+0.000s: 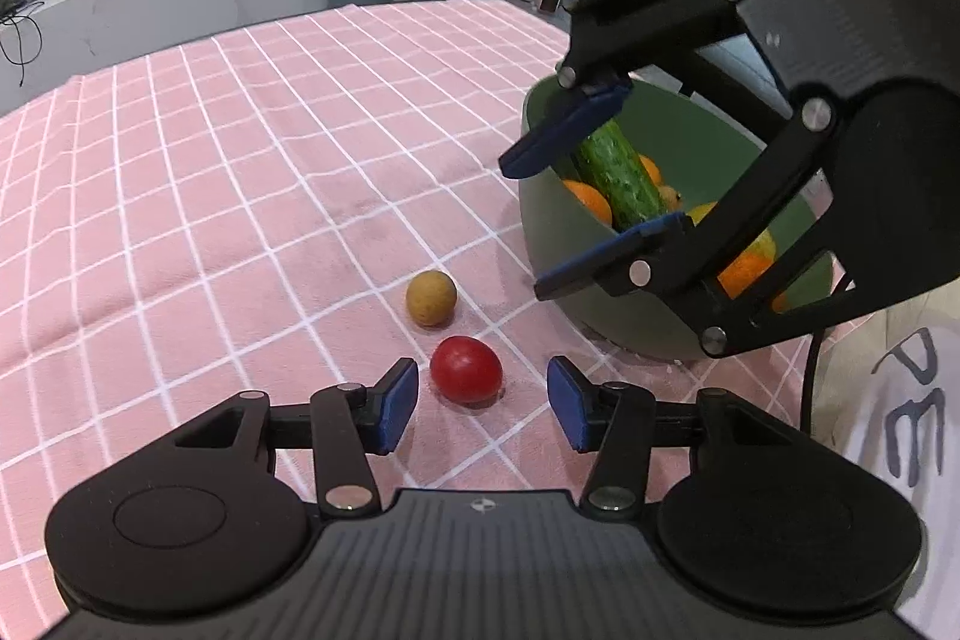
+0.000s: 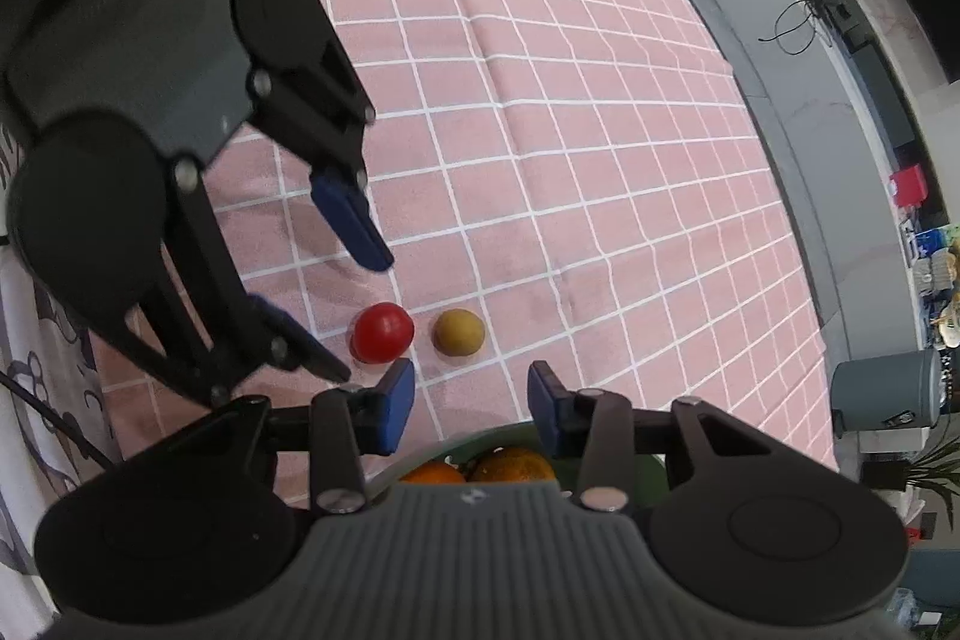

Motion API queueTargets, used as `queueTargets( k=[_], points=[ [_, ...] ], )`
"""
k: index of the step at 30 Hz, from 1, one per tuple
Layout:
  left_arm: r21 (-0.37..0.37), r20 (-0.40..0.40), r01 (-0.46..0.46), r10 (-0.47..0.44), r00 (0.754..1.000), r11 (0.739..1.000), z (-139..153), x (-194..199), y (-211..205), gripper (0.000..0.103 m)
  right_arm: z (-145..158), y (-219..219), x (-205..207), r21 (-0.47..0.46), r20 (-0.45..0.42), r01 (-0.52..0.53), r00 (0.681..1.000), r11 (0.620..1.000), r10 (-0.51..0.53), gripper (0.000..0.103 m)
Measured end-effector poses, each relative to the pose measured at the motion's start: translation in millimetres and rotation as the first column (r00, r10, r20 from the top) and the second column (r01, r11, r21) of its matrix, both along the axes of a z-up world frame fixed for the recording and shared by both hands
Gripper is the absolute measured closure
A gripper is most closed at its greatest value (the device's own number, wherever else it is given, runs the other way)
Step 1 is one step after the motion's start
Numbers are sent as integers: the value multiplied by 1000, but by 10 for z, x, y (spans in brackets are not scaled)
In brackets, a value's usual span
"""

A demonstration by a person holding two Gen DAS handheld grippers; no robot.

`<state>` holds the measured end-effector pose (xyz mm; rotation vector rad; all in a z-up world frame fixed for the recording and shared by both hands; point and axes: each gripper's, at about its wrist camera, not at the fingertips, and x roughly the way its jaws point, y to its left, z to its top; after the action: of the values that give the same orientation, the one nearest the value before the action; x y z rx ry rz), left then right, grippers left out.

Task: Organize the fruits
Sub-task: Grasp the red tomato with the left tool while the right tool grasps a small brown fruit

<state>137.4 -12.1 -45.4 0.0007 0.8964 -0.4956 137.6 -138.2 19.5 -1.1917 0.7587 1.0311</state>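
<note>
Two hand-held grippers work over a table covered with a pink checked cloth [image 1: 252, 148].

Container: a green bowl [image 1: 540, 220] stands on the cloth at the right of the left wrist view. It holds a cucumber [image 1: 624, 178], leaning with its upper end toward the far rim, and several oranges [image 1: 585, 196] around and beneath it, with a yellowish fruit [image 1: 702, 211] partly hidden behind the gripper linkage. In the right wrist view only the near rim of the bowl and two oranges show, just below the fingers.

Loose fruit: a red tomato [image 1: 466, 369] and a tan round fruit [image 1: 431, 297] lie on the cloth just beside the bowl, near each other but apart, the tan one farther from the left camera.

Left gripper [image 1: 483, 403]: its blue pads are spread, with the tomato just ahead of the gap between them and nothing pinched.

Right gripper [image 2: 471, 403]: it hangs over the bowl, pointing steeply down. Its pads are apart. In the left wrist view the cucumber lies in line with the gap, and the pads do not visibly press on it; in its own view nothing sits between the fingers.

Background: a grey counter, a grey bin and potted plants stand beyond the table.
</note>
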Motion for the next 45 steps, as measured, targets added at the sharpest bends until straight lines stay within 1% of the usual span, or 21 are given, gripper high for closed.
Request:
queueTargets(
  k=[7,10,16,20,21,26,30,33,35,39,40,43,45],
  points=[
    [18,-27,-18,19,999,1000,-119,112,-31,48,-109,21,120,-1,-51,5,999,1000,-5,66],
    [41,-36,-12,13,999,999,-163,143,-52,52,-163,32,162,-4,-62,7,998,1000,-7,66],
    [72,-19,0,1,1000,997,-177,150,-81,56,-223,44,212,9,-90,23,996,1000,-22,66],
    [82,-15,4,-2,1000,997,-177,155,-82,68,-246,60,223,12,-100,30,995,999,-29,66],
    [81,-16,2,-1,1000,997,-174,153,-77,69,-248,62,229,13,-102,34,994,999,-33,66],
    [84,-14,-18,19,1000,996,-151,150,-37,71,-256,78,274,22,-112,63,992,998,-60,66],
    [73,-16,-62,63,998,995,-77,129,76,71,-253,103,285,26,-116,72,991,997,-68,66],
    [78,-22,-92,94,995,993,-37,121,187,71,-271,136,296,26,-120,76,990,997,-73,66],
    [85,-21,-116,118,993,990,-10,106,263,71,-302,172,307,24,-123,81,989,996,-77,66],
    [72,-21,-163,165,986,984,43,82,389,71,-377,236,357,14,-129,100,987,995,-98,66],
    [69,-19,-170,172,985,983,56,77,412,71,-395,249,372,11,-131,108,986,994,-106,67],
    [58,-22,-178,180,983,982,83,70,440,71,-434,275,419,6,-158,131,979,991,-129,76],
    [54,-20,-177,178,984,983,97,63,450,71,-457,289,433,2,-163,139,977,990,-137,76]
  ],
)
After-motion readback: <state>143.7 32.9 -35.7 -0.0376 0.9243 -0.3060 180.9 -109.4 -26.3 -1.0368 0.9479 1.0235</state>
